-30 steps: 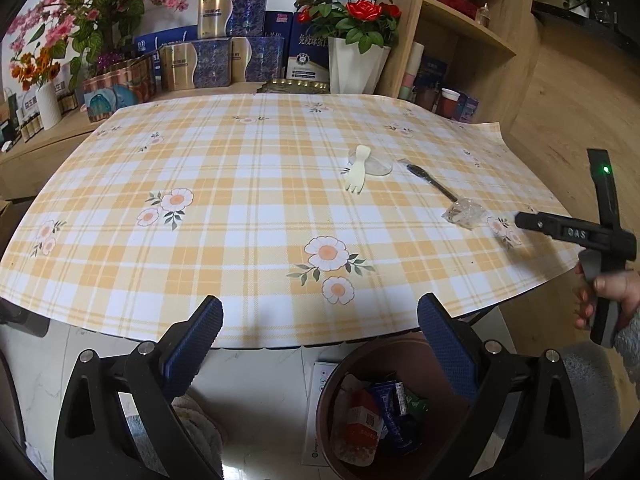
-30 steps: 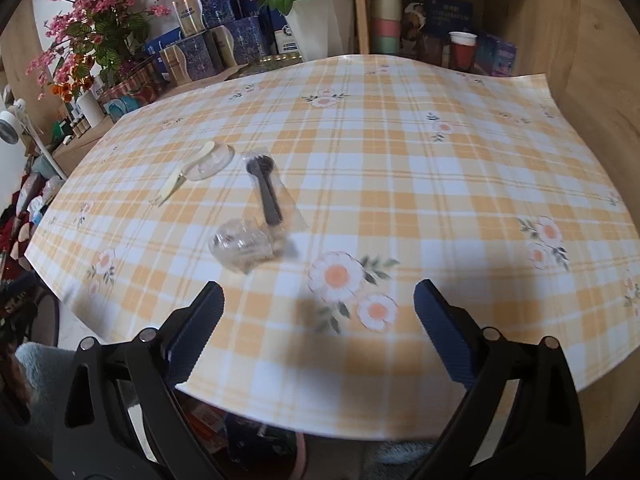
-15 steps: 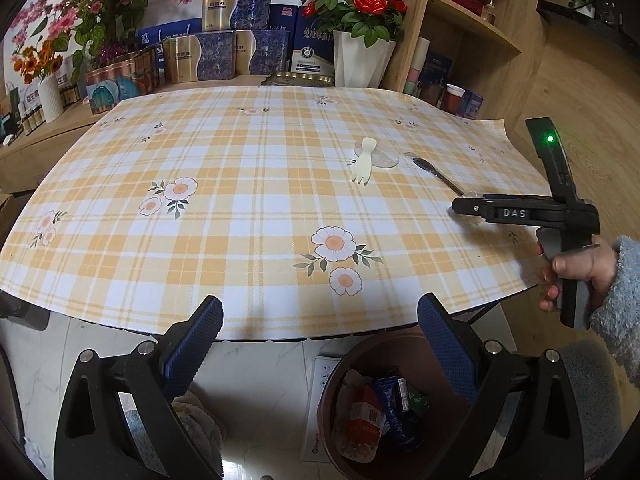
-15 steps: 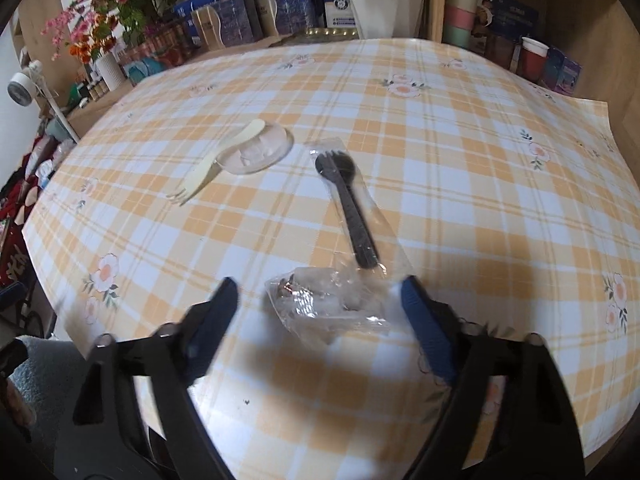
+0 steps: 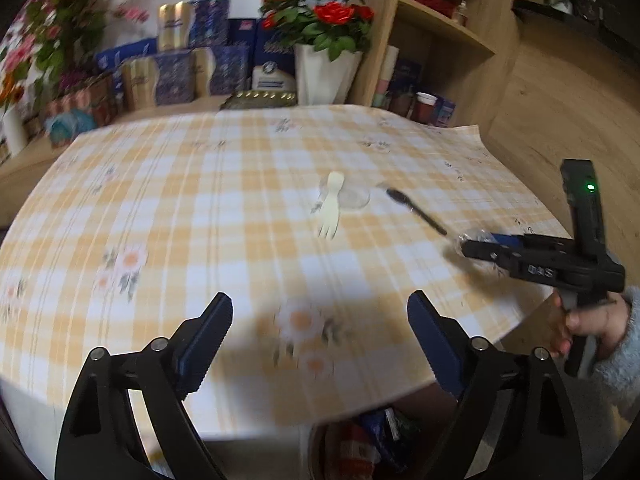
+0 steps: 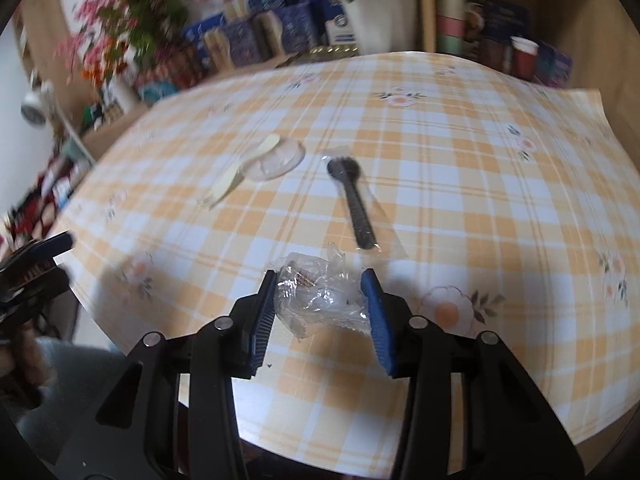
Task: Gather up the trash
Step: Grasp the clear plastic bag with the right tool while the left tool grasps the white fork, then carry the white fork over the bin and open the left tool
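Step in hand: grasp of crumpled clear wrapper (image 6: pixel 320 296), lower centre of right wrist view, lying on checked worktop (image 6: pixel 460 184) near its front edge. Right gripper (image 6: pixel 322 312) straddling it, jaws closing, narrowed to about wrapper width; left pad looks touching the plastic, right pad just beside it, so not a firm pinch yet as far as can be told. Same gripper visible at right of left wrist view (image 5: pixel 476 246), tips at the wrapper, held by a hand (image 5: pixel 580 320) in a grey fluffy sleeve.

Left gripper (image 5: pixel 320 344) low centre of its own view, over the front part of the worktop, jaws wide but closing a little, nothing between them. View blurred.

Other trash on worktop, untouched: black fork (image 6: pixel 354 200) in clear sleeve, just above the wrapper in right view, near but prob. not touching it; cream fork (image 6: pixel 240 172) w/ handle end resting on a clear round lid (image 6: pixel 276 158), upper left of centre.

Bin (image 5: pixel 380 440) at bottom edge of left view, below worktop edge, some packets already inside; only partly seen.

Next move, as a guess: finish the squeeze till plastic bunches between both pads, lift clear w/o snagging black fork's sleeve, carry over the front edge, release above bin. Wrapper light & springy, so could slip or pop out if pinch stays shallow. Then forks & lid left to do.
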{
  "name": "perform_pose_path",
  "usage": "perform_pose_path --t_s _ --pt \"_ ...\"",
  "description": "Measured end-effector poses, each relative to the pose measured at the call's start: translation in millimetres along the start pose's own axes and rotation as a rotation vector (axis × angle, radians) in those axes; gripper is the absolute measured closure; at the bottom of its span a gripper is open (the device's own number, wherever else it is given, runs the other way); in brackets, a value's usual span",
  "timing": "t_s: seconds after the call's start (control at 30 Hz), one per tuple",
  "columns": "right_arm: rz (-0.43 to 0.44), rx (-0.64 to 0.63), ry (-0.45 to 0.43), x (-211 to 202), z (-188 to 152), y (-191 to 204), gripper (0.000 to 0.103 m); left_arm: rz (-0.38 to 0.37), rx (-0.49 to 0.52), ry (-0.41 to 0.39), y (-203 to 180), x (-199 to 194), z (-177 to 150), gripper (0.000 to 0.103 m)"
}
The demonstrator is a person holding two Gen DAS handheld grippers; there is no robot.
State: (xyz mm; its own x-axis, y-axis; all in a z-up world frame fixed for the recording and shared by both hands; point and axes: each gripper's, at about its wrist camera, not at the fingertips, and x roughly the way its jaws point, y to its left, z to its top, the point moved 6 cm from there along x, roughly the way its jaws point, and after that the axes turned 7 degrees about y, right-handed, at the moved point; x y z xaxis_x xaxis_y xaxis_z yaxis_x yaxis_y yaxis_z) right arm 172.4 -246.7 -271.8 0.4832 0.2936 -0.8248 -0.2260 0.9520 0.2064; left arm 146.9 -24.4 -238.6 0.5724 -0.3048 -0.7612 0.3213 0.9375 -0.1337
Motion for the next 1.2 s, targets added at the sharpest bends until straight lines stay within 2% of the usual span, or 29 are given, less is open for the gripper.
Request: perform_pose_path --t_s 0.2,0.27,0.43,0.6,0.7,0.77,0.8,0.83,0.97,1.2 --pt "0.035 0.084 -0.051 -18 -6 -13 0.058 -0.044 0.000 0.032 2 55 55 0.053" --pt "0.044 0.103 -0.057 -21 -9 -16 0.058 -0.051 0.001 0.060 0 74 67 0.058" --pt "0.052 0.132 -0.063 -25 -16 -25 0.058 -0.046 0.026 0.125 -7 116 82 0.060" --pt "0.061 0.157 -0.064 -27 -22 -33 0.058 -0.049 -0.018 0.171 -3 142 89 0.073" --pt "0.061 0.156 -0.062 -26 -23 -34 0.058 -0.045 -0.036 0.194 -2 153 90 0.073" --pt "0.062 0.156 -0.060 -25 -25 -34 0.058 -0.040 -0.028 0.192 -3 155 92 0.075" --pt "0.063 0.157 -0.059 -25 -25 -34 0.058 -0.031 -0.017 0.195 -3 156 92 0.084" --pt "0.064 0.159 -0.057 -25 -26 -34 0.058 -0.032 -0.010 0.201 -4 157 92 0.086" --pt "0.069 0.165 -0.053 -25 -30 -32 0.058 -0.030 0.006 0.185 -5 149 91 0.088" --pt "0.077 0.158 -0.064 -32 -31 -25 0.058 -0.067 0.031 0.146 -10 110 84 0.088"
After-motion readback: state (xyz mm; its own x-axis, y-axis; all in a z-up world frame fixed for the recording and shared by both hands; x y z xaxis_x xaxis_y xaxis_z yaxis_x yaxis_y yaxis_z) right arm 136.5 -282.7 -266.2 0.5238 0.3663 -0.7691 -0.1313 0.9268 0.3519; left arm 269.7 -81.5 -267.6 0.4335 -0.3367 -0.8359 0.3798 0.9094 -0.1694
